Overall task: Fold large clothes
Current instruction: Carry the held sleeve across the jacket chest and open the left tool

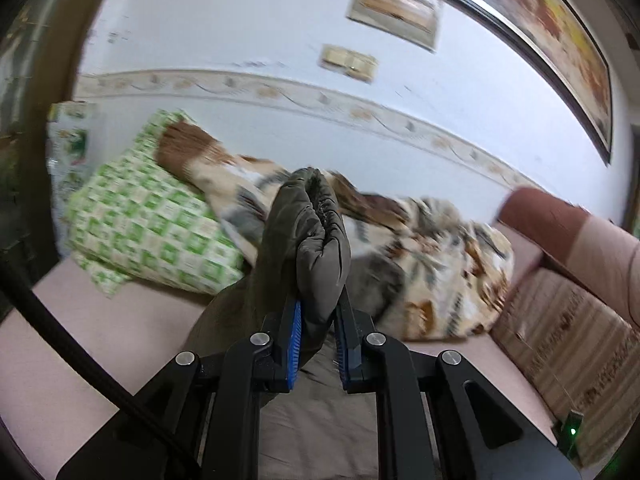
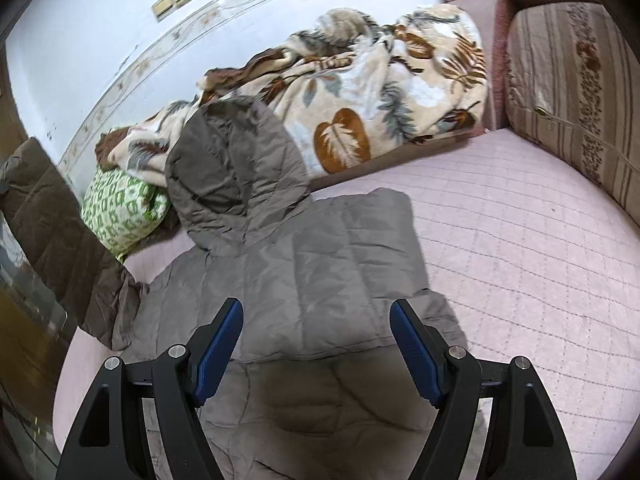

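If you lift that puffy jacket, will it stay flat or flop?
Probably flop: the jacket looks soft and quilted, and the cuff bunches in the left gripper. Likely light for its size, being puffy. Its smooth shell may slip a little.

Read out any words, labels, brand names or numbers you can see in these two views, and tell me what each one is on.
None can be read.
Framed picture: blurred, no text legible.
Smaller wall print: blurred, unreadable.
Wall switch plate: no marking visible.
Grey quilted jacket: no label or brand showing.
Green checked pillow and leaf-print blanket: pattern only, no writing.
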Demonstrator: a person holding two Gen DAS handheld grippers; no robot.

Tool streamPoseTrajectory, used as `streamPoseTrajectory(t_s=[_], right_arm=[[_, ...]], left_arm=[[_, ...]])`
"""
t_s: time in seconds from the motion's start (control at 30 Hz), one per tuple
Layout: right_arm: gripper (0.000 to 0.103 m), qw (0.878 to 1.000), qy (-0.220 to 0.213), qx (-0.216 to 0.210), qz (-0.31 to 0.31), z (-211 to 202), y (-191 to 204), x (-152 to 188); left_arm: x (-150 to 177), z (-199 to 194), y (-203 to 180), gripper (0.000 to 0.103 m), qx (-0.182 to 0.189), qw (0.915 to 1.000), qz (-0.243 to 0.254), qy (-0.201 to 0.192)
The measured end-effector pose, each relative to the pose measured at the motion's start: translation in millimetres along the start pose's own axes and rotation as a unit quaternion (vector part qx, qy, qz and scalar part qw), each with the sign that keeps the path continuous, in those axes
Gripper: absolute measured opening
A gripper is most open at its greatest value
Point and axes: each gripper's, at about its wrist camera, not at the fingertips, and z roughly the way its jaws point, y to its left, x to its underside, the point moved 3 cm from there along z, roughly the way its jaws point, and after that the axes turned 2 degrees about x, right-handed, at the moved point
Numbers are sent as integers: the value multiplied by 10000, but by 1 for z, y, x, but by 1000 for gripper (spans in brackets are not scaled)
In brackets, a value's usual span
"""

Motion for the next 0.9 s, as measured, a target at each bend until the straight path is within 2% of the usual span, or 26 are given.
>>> streamPoseTrajectory(t_s=[0.17, 0.37, 0.5, 0.57, 0.6, 0.67, 0.73, 0.8, 0.87, 0.9], right_arm=[[80, 9999, -88, 28, 66, -7, -10, -4], [80, 9997, -149, 55, 168, -11, -22, -9], [80, 9996, -127, 63, 258, -9, -28, -10], [80, 9996, -117, 74, 258, -8, -28, -9], [80, 9996, -115, 84, 247, -7, -28, -10], [80, 9996, -122, 114, 220, -6, -27, -11], [80, 9996, -139, 135, 199, -4, -26, -12], [80, 9996, -170, 173, 171, -1, -24, -14], [80, 9994, -241, 216, 91, 2, -19, -16], [80, 9994, -268, 218, 37, 3, -15, -17]], left_arm=[[38, 31, -55, 14, 330, 9986, 119, 408], [97, 73, -100, 14, 529, 9936, 236, 970], [153, 112, -117, 14, 569, 9859, 274, 1549], [185, 131, -124, 16, 607, 9788, 391, 1917], [197, 138, -126, 17, 643, 9745, 439, 2104], [221, 148, -131, 38, 780, 9630, 520, 2527], [228, 143, -130, 39, 871, 9605, 637, 2564], [224, 129, -127, 43, 891, 9641, 807, 2366], [208, 112, -112, 58, 683, 9729, 971, 1986], [201, 107, -101, 62, 503, 9767, 1010, 1824]])
